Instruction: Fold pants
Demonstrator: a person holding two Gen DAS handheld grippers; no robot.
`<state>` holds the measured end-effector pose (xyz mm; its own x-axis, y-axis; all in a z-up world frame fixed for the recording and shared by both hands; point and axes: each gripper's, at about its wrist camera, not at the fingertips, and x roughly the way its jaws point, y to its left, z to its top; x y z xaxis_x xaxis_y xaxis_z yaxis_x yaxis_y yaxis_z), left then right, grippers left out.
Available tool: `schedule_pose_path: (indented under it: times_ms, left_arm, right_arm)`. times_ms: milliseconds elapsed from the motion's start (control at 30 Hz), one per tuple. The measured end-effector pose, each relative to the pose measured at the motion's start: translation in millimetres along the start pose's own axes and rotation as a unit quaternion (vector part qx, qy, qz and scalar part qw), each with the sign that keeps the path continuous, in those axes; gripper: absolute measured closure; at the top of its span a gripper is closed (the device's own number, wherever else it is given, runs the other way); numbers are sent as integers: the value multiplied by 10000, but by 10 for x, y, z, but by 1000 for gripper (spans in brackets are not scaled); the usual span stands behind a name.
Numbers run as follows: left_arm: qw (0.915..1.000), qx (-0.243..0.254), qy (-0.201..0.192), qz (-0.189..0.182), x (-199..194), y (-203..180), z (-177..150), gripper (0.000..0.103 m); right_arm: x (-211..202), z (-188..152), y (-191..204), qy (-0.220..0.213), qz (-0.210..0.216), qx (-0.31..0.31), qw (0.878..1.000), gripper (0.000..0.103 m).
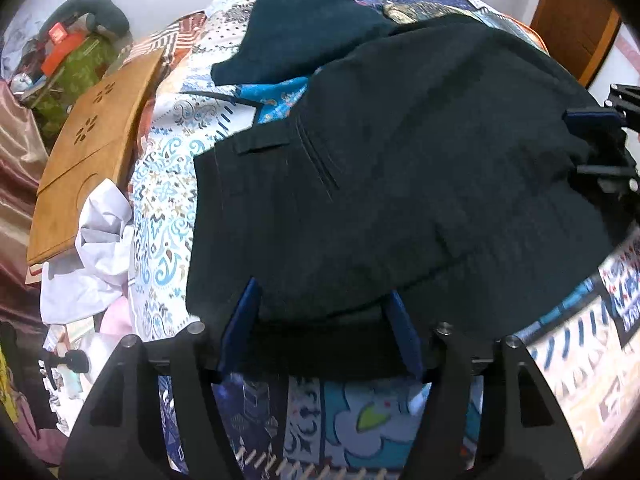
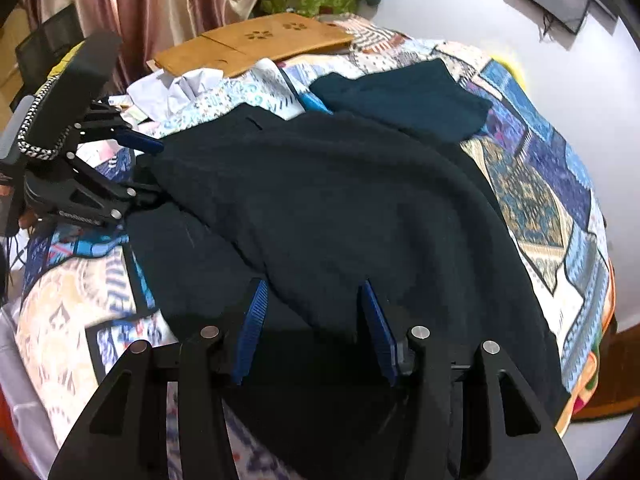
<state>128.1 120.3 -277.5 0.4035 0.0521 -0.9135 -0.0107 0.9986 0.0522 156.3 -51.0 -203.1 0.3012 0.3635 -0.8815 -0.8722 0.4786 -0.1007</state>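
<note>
The dark pants (image 1: pixel 400 184) lie spread across the patterned bedspread (image 1: pixel 168 208) on the bed, folded over on themselves with the top layer rumpled; a second dark garment (image 1: pixel 304 32) lies folded beyond them, partly under their far edge. The left gripper (image 1: pixel 320 312) points steeply down at the near hem of the pants, its blue-padded fingers (image 1: pixel 240 320) standing apart with the cloth edge between them but not pinched; the right gripper (image 2: pixel 312 312) is angled down likewise over the other end, its fingers (image 2: pixel 254 320) parted, dark fabric lying between and below them without being clamped. In the right wrist view the left gripper shows at the pants' left edge. A wooden board (image 1: pixel 92 152) and crumpled white cloth (image 1: pixel 96 248) sit at the bed's side.
</note>
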Motion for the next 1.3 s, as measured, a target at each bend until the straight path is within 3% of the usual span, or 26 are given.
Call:
schedule_pose_path:
  times_ms: [67,133,233,267,333,500,700,833,933,1033,1067,1300]
  left_arm:
    - [10000,42,1,-19,37,6,37,42]
    - [9999,71,-6,-94,44,0,62,52]
    - [9998,171,-71,-60,18,-23,73,69]
    - [9997,194,-113,5,-2,-30,78,70]
    - [9994,193,-266,129,-81,-26,84,75]
    - [9982,55,-572,171,-337,61,95,77]
    - [9975,-62,-694,146,-508,144,-24,77]
    - [9995,-211,-239,-55,-249,136,-212,76]
    - [9998,-188,-28,-85,-128,55,-341,74]
    - [9996,-248,-64,-75,-217,61,-356,72]
    - [9993,-333,-66,-159,-257,95,-358,71]
    - [9947,-867,-341,-424,-661,392,-342,66]
  right_arm:
    - [44,32,-5,-52,92,34,9999,58]
    - [65,56,17,-32,151,76,9999,59]
    - [71,100,50,-69,249,56,9996,84]
    - [58,109,56,-108,280,106,9995,91]
    - [0,126,53,-215,365,242,9988,93]
    - [-257,146,85,-451,779,445,9949,96]
    - [-329,59,313,-357,949,269,9945,96]
    - [-137,-50,368,-76,994,472,9939,90]
    - [-150,-109,366,-115,928,582,9939,87]
    - [-291,-163,262,-247,1075,669,9916,59]
    - [-369,-196,217,-396,994,721,9916,54]
    - [-859,-598,-579,-868,296,1808,9792,52]
